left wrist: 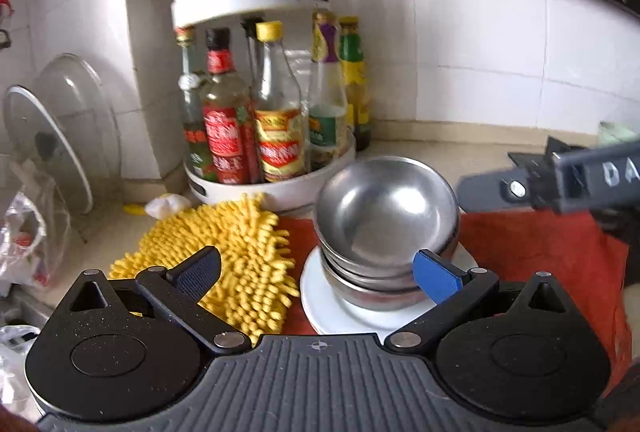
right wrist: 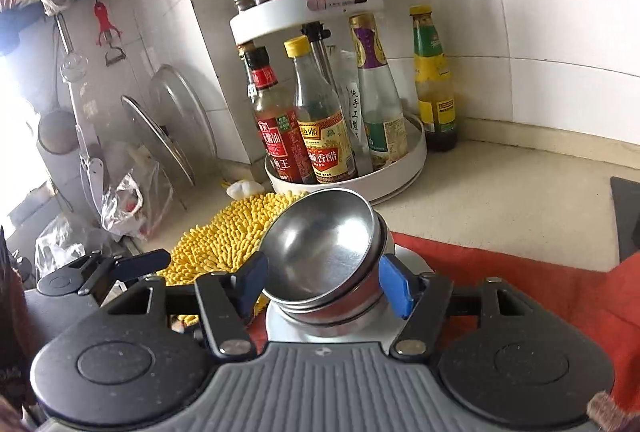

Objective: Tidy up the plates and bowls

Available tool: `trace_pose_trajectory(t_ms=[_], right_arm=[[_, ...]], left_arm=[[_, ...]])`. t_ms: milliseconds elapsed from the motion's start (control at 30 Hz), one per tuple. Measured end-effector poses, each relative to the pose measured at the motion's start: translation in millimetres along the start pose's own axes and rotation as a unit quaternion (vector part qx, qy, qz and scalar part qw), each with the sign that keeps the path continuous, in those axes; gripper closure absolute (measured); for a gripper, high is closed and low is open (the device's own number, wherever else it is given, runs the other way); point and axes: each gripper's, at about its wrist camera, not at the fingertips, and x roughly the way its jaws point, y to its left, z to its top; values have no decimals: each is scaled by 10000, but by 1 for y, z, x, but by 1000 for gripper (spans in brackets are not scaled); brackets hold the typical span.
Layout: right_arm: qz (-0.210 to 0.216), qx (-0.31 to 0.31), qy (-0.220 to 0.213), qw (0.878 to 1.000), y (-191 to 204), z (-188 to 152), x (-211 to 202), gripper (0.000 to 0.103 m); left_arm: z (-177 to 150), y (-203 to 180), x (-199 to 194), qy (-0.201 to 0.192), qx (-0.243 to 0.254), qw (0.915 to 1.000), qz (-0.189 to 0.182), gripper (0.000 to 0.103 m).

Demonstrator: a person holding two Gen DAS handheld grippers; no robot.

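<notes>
Three steel bowls [right wrist: 320, 252] stacked on white plates [left wrist: 340, 308], right gripper [right wrist: 324, 282] straddling

counter [right wrist: 500, 199]: beige | on it: red cloth [right wrist: 520, 284], yellow mop pad [left wrist: 240, 256], white turntable rack [right wrist: 404, 171]

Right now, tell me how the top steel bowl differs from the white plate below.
The top steel bowl is mirror-like metal; the white plate plain white. The bowl is deep and sits tilted; the plate is shallow and lies flat. The bowl crowns the stack; the plate carries it. Both are round.
</notes>
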Motion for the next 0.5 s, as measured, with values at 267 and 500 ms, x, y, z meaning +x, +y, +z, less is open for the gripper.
trace_pose_trajectory(t_ms=[267,500], right_arm=[[-27,103,-526,9986,15,3,-38,22],[-96,14,-736,9972,32,-4,-42,20]], left_arm=[[35,19,-61,-588,-447,9959,514,0],[27,12,-32,-40,-174,9929,1173,0]])
